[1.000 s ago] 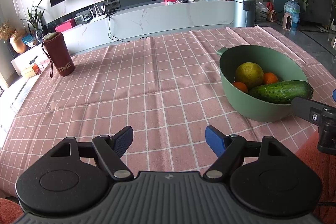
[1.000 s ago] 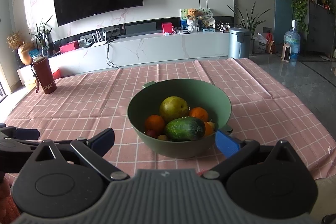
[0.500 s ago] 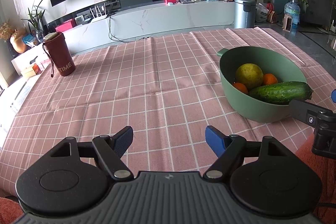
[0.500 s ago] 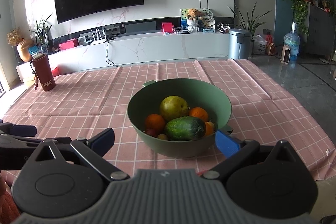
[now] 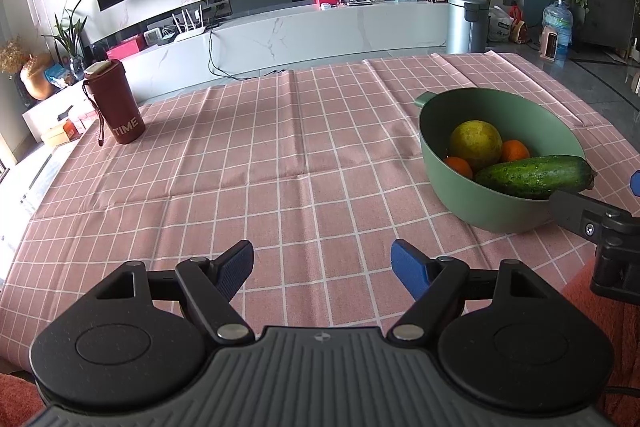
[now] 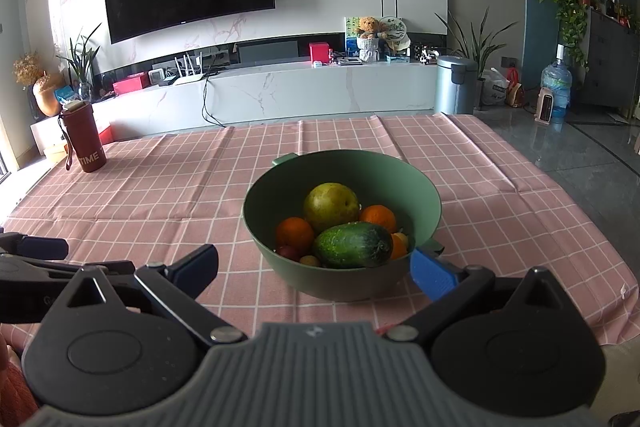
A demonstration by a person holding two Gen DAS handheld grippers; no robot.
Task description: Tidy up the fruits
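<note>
Both your left tool (image 5: 322,265) and right tool (image 6: 314,265) gape wide, empty. The bumpy dark-green cucumber (image 6: 352,245) tops the fruit in the round green bowl (image 6: 260,195) (firm, slick-skinned); grip it mid-length.

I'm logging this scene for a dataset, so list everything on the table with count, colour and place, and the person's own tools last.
bowl: one, green, on the tablecloth straight ahead of the right tool.
cucumber: one, dark green, lying on top of the fruit at the bowl's near side.
large round fruit: one, yellow-green, middle of the bowl.
oranges: at least two, orange, either side of the large fruit.
small fruits: a few, dark red and yellow, low in the bowl, partly hidden.
tumbler: one, dark red, far left of the table.
tablecloth: one, pink with white checks, covering the table.
left tool: open, above bare cloth.
right tool: open, just short of the bowl.
</note>
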